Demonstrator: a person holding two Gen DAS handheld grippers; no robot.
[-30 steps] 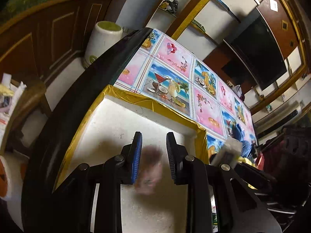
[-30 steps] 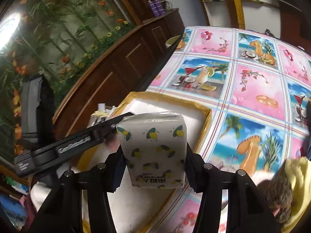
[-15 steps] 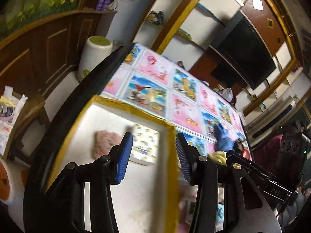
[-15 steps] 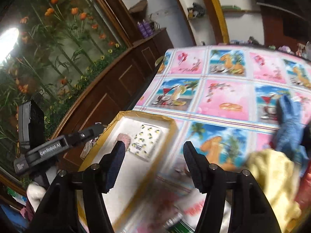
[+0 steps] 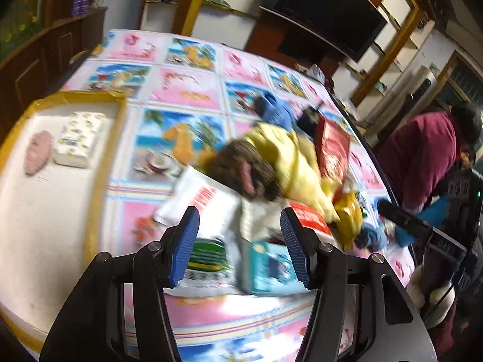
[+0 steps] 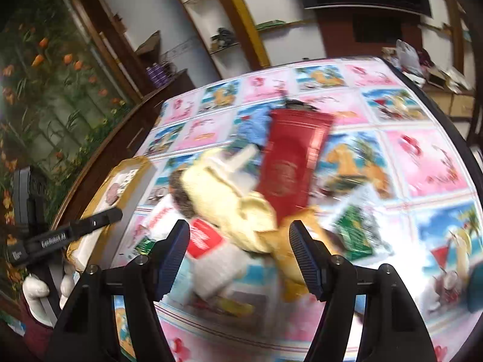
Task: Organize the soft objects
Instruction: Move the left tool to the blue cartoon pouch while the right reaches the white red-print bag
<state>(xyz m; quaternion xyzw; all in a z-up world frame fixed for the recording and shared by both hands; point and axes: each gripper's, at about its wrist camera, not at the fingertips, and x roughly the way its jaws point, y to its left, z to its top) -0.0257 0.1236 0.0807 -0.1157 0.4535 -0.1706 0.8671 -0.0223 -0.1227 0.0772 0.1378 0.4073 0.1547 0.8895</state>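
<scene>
A yellow-rimmed white tray [image 5: 78, 96] at the left holds a lemon-print tissue pack [image 5: 79, 138] and a pink soft pad [image 5: 38, 150]. My left gripper [image 5: 240, 246] is open and empty, above a pile of packets and soft things: a yellow cloth [image 5: 289, 157], a brown furry item [image 5: 244, 169], a white packet [image 5: 202, 202] and a teal box [image 5: 271, 268]. My right gripper [image 6: 238, 252] is open and empty over the same pile, near the yellow cloth [image 6: 229, 199] and a red pouch [image 6: 289, 163]. The tray [image 6: 132, 181] also shows at the left in the right wrist view.
A blue cloth [image 5: 276, 111] lies behind the pile. A green and white packet [image 6: 353, 226] lies right of the pile. The table carries a pink and blue picture cloth [image 6: 422, 157]. A person in maroon [image 5: 422, 157] stands at the right table edge. Shelves stand behind.
The tissue pack left my right gripper and now lies in the tray beside the pink pad. Both grippers have swung right from the tray to over the pile, both open.
</scene>
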